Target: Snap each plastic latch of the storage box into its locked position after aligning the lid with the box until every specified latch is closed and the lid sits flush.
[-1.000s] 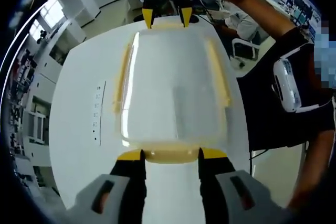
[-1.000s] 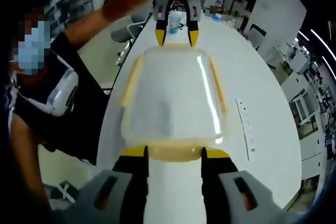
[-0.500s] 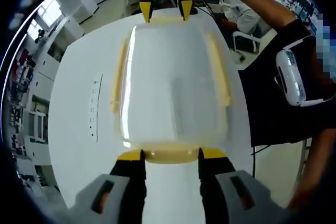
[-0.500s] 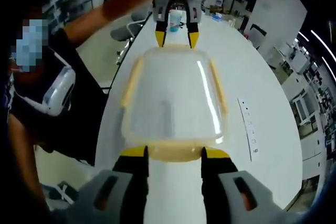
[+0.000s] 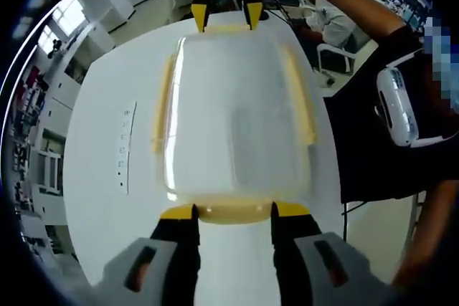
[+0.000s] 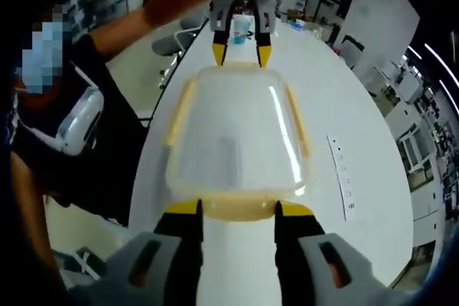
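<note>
You are working over a white table where the clear storage box is lying lengthwise between your two grippers, its lid looking seated. Your left gripper is standing wide with jaws bracketing the near yellow end latch; your right gripper is doing likewise at the opposite end latch. Being light, slick, springy plastic, it is probably wanting steadying while you press each latch. The label strip is staying unreadable.
</note>
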`<state>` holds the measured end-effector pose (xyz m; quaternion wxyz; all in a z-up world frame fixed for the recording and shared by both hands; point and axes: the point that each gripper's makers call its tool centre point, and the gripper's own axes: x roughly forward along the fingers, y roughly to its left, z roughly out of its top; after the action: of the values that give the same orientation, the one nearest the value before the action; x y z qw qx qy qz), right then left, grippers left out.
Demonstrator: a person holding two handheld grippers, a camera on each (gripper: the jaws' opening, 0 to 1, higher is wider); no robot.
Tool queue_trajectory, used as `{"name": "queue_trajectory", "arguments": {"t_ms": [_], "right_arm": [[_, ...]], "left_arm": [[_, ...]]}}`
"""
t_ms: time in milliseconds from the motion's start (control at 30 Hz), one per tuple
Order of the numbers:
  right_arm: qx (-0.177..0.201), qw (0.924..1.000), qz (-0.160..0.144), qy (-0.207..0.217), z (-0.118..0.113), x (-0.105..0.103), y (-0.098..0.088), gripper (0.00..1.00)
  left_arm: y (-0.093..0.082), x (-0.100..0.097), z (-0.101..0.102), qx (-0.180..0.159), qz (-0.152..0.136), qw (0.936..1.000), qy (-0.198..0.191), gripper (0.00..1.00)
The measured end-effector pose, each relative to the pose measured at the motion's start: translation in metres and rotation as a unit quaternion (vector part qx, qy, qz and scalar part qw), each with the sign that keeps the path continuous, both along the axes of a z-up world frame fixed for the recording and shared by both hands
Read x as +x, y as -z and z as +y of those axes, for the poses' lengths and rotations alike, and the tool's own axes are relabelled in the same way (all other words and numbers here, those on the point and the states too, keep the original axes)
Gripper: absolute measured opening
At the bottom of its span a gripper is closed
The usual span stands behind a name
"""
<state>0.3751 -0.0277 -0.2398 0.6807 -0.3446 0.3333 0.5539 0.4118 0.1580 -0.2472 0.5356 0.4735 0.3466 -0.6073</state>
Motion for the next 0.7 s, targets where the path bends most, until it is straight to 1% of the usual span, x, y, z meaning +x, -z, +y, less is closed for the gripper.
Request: {"name": "queue_trajectory", "arguments": {"t_ms": [233,433,600,700], "right_arm": [[0.003,1.0000,-0.003,0.000,-0.001,-0.003,0.004,0.35],[0.005,1.0000,-0.005,-0.003,-0.001,-0.005,0.008,0.35],[0.002,1.0000,-0.007,-0.001,-0.003,-0.005,0.008,0.35],[0.009,0.9999,-0.007,-0.002,-0.002,-0.007,0.008,0.35]], "left_arm": [[0.004,-0.004,0.001,-0.003,-0.002,1.0000,-0.001,0.36],[0.009,-0.006,0.001,-0.006,0.004,1.0000,0.002,0.36],[0.010,-0.006,-0.001,-0.009,-0.002,1.0000,-0.001,0.36],[0.009,-0.007,-0.001,-0.010,0.002,0.9999,-0.003,0.36]]}}
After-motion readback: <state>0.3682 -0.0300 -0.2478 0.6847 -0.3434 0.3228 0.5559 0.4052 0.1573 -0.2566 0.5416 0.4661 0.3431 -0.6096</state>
